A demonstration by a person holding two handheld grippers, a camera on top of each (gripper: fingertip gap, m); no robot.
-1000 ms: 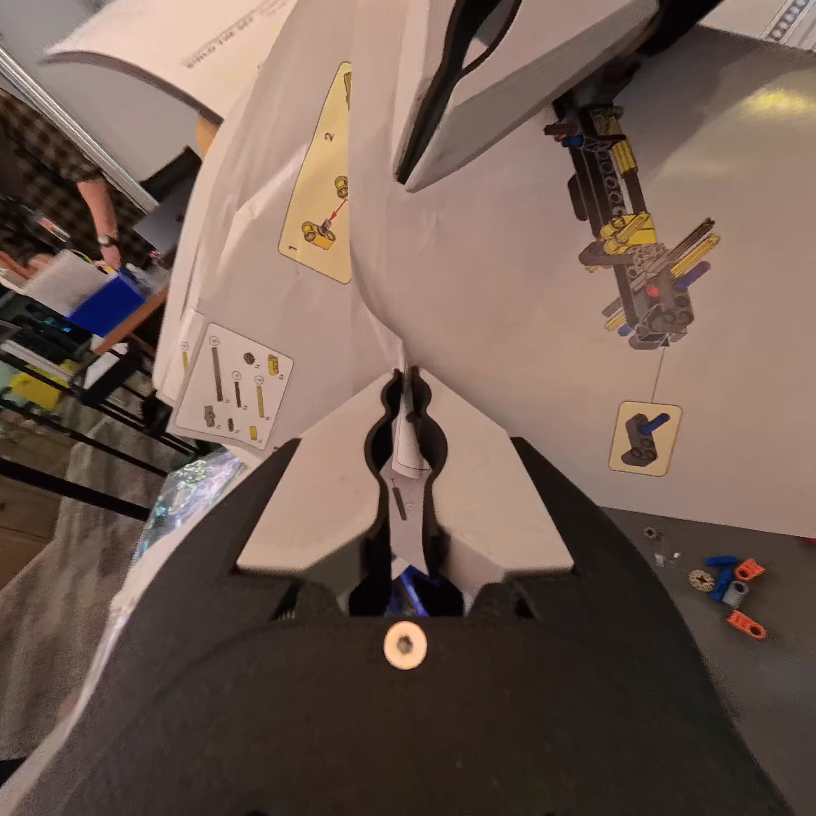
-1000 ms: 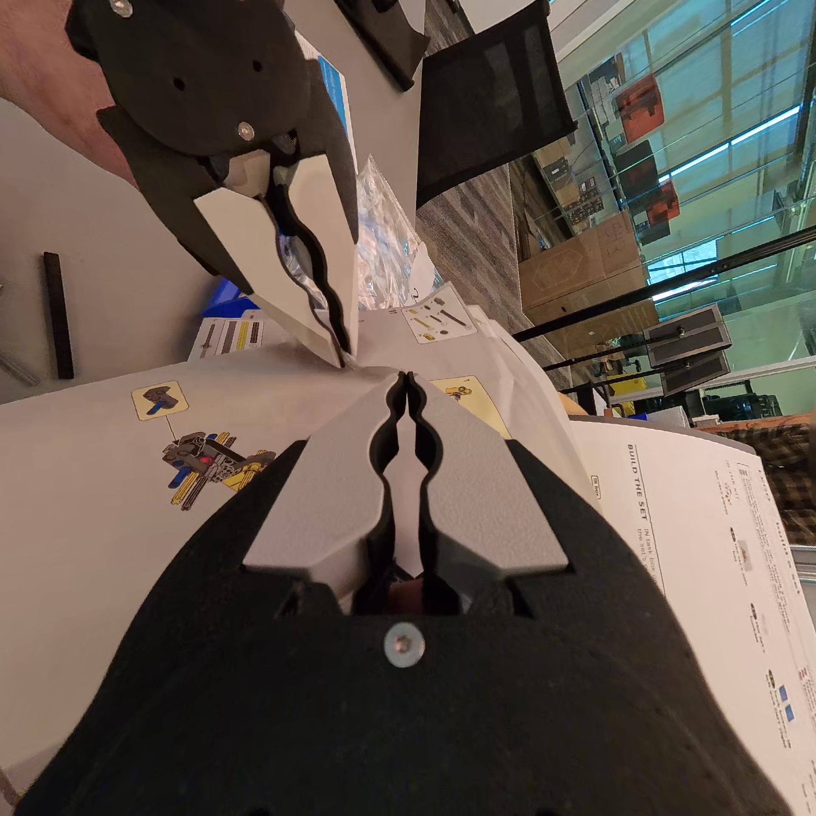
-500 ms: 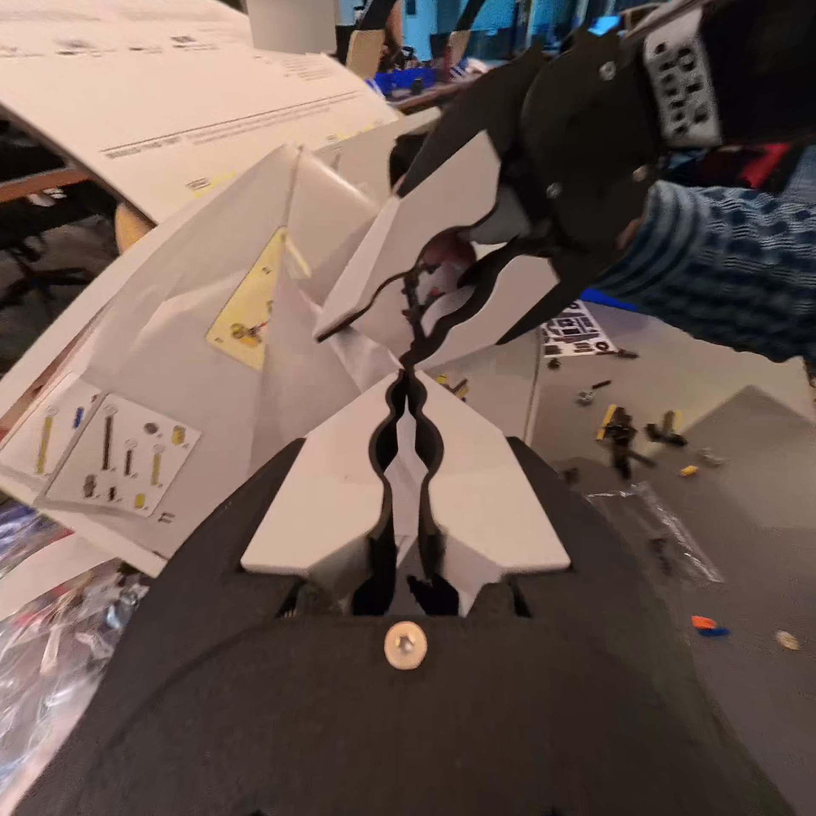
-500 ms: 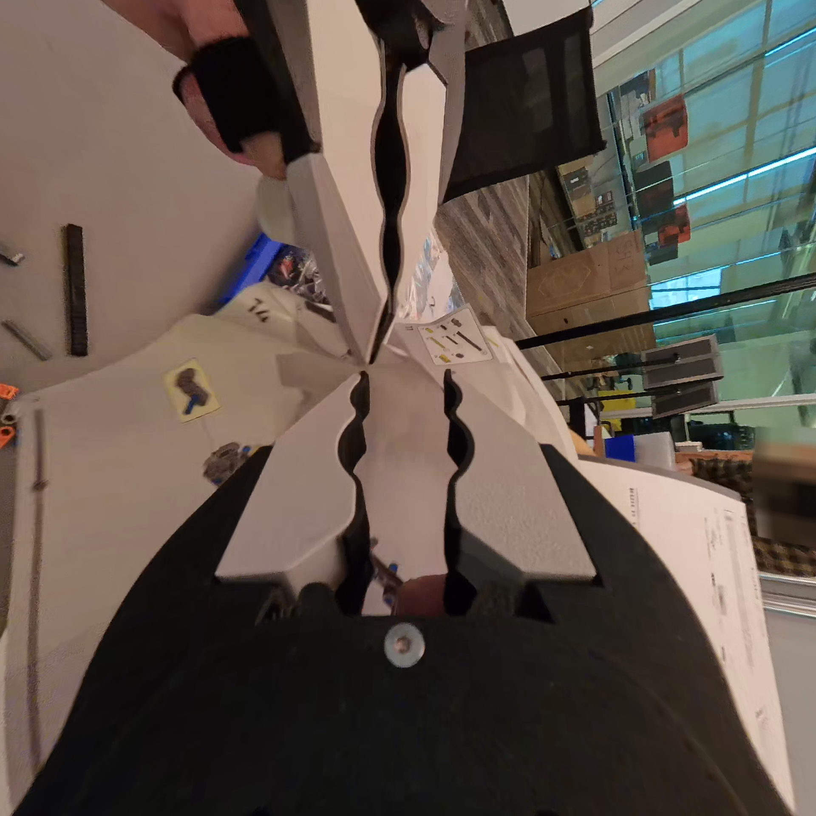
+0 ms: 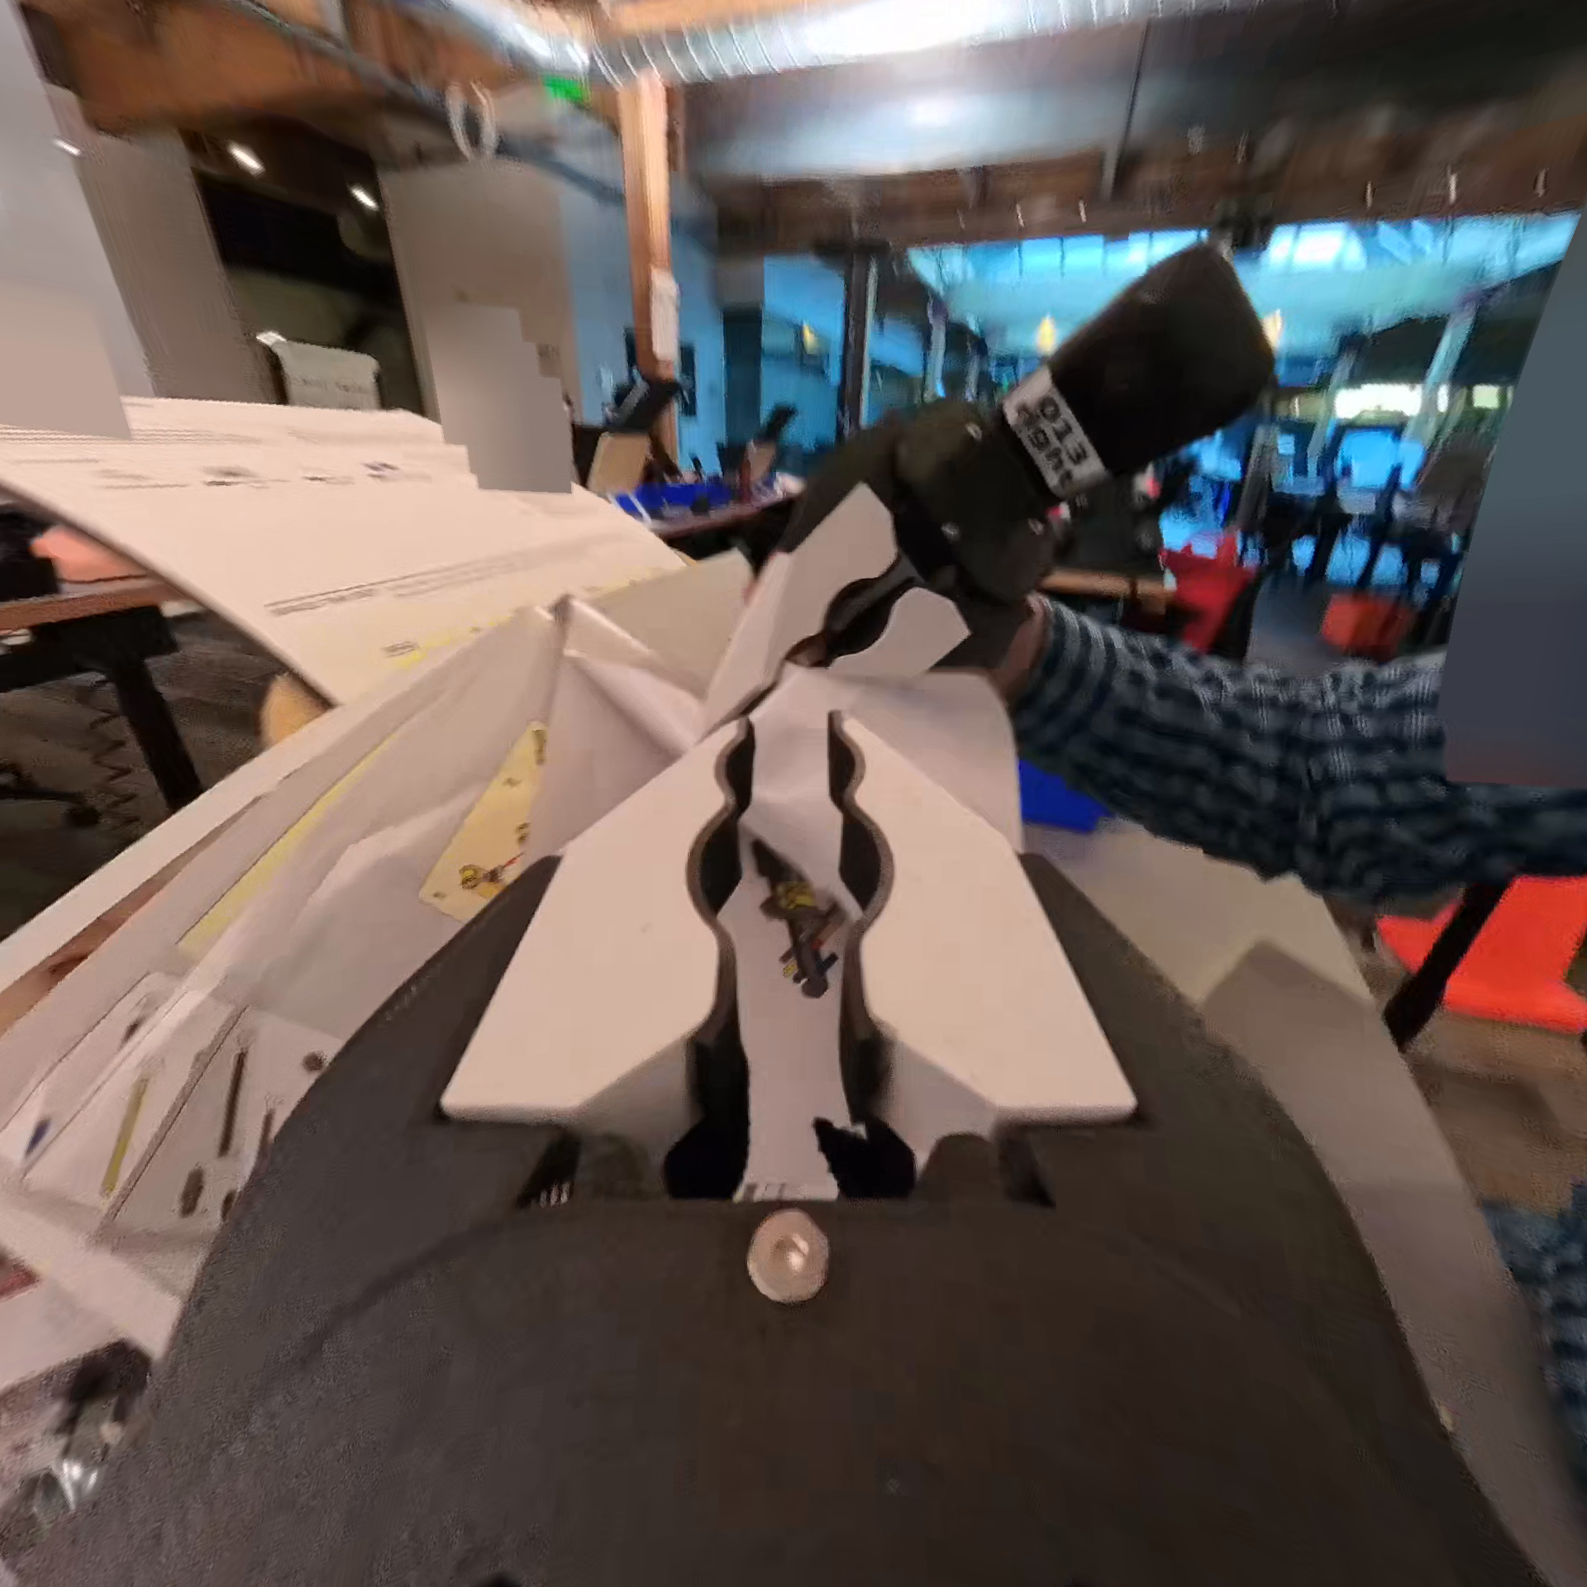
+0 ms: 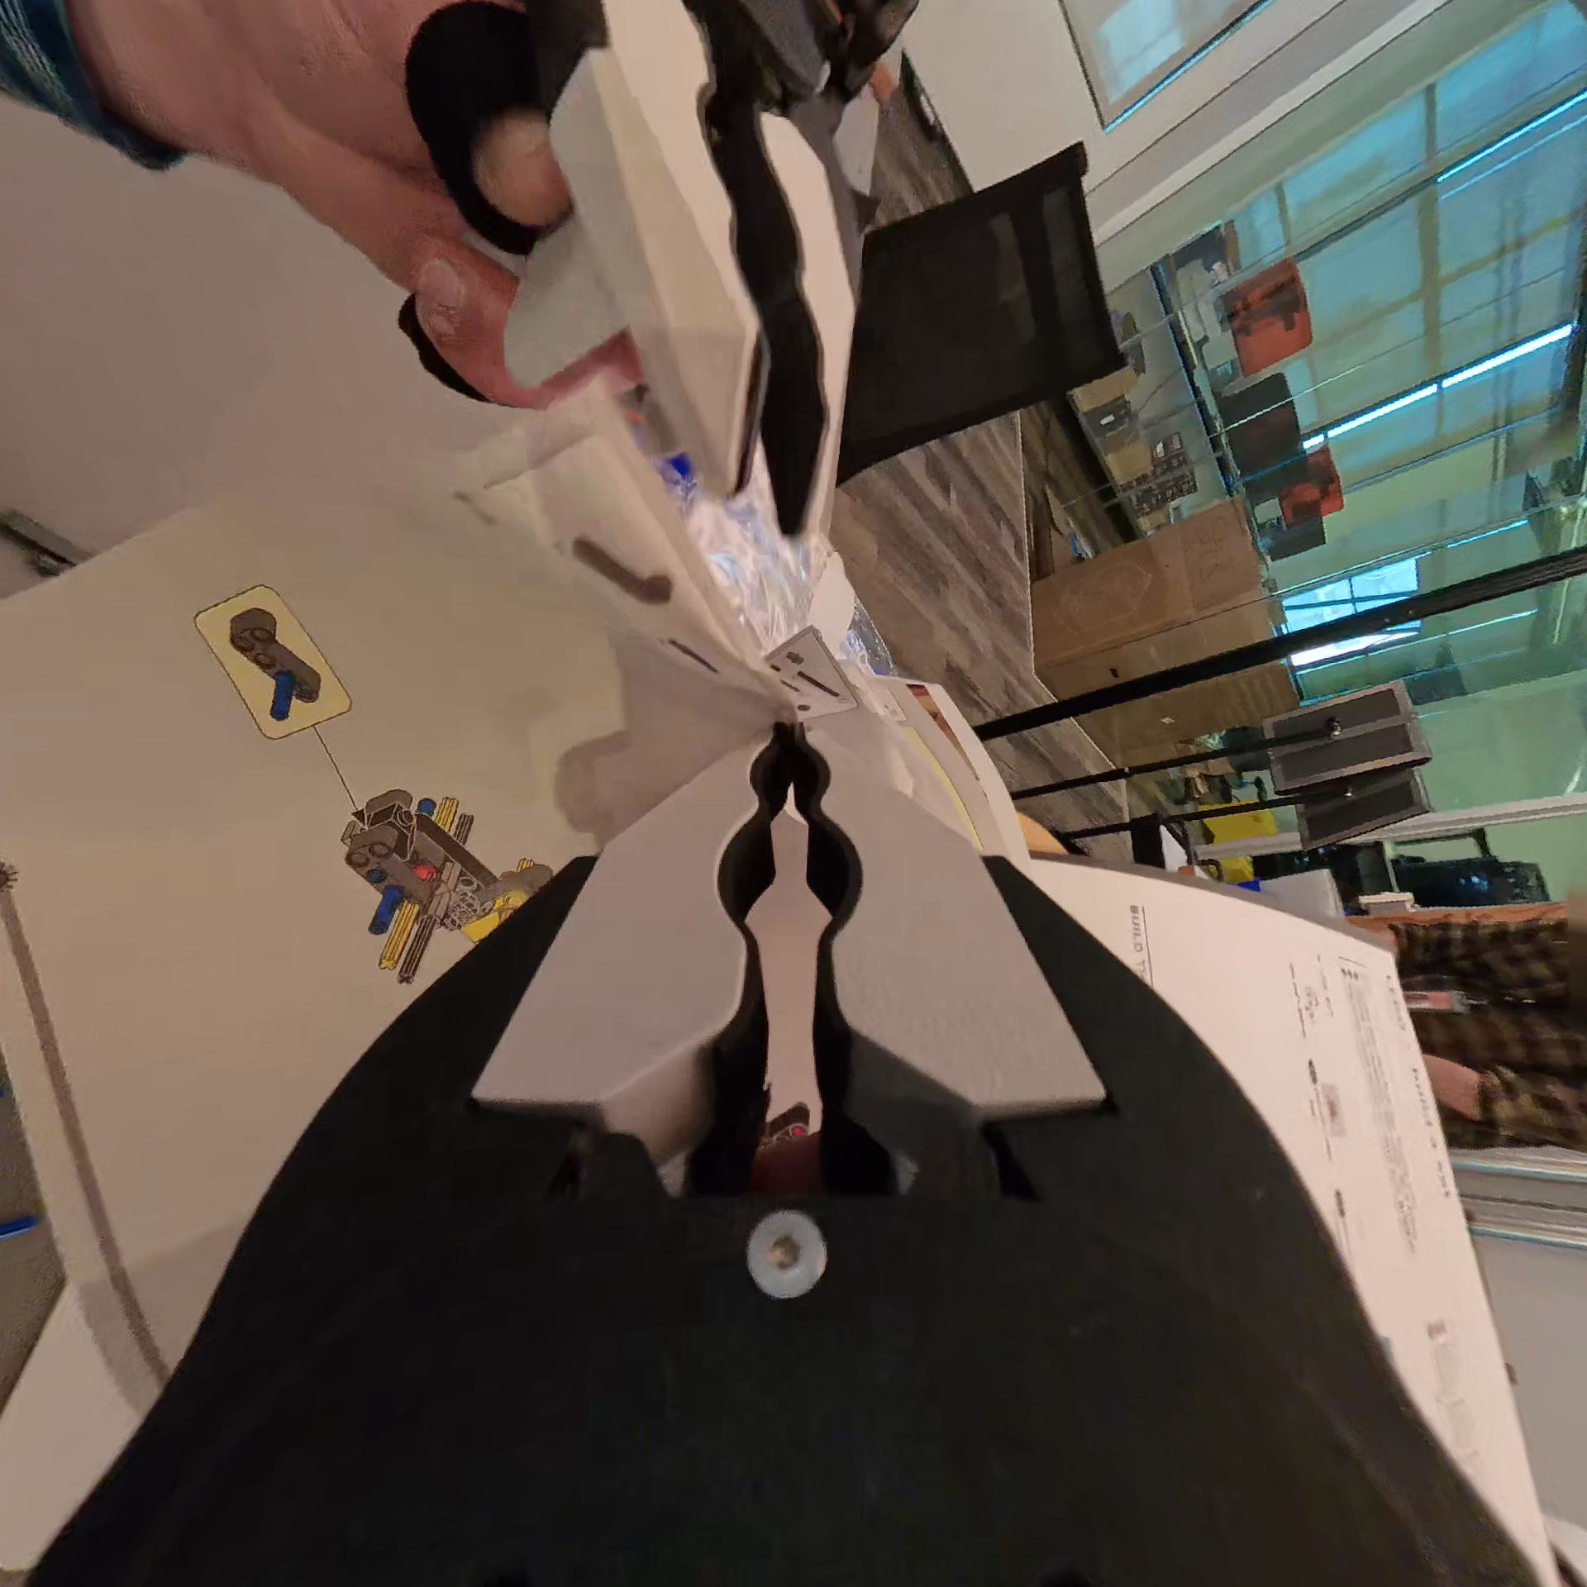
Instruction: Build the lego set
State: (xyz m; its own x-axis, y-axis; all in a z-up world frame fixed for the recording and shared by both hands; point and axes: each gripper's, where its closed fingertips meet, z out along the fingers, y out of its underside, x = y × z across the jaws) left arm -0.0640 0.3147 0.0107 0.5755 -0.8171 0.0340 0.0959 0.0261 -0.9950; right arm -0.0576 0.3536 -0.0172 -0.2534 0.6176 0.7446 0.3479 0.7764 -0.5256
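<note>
Left gripper [image 5: 788, 730]: fingers a narrow gap apart, a booklet [image 5: 481, 773] page standing between them, not clearly touched by either finger. Whether it is gripped: cannot tell. Through the gap a printed model drawing shows on the page.

Right gripper [image 6: 788, 756]: tips nearly closed, pinching the folded edge of the booklet [image 6: 215, 859] pages at the spine. In the left view the right gripper [image 5: 799, 661] sits just beyond the left tips, its fingers on the same crumpled fold. In the right view the left gripper [image 6: 773, 481] comes down from above, tips just over the fold, held by a hand [image 6: 326, 155] with a black finger strap.

Booklet is lifted and fanned; open page with a boxed part drawing and a model drawing lies to the left in the right view. A clear bag [image 6: 756, 567] shows behind the pages.

Farther: a large curved sheet [image 5: 283, 524] arches behind the booklet. A plaid sleeve [image 5: 1271, 773] runs right from the right gripper. Grey counter [image 6: 172, 361] under the booklet. Background blurred: black chair [image 6: 979, 300], glass wall.
</note>
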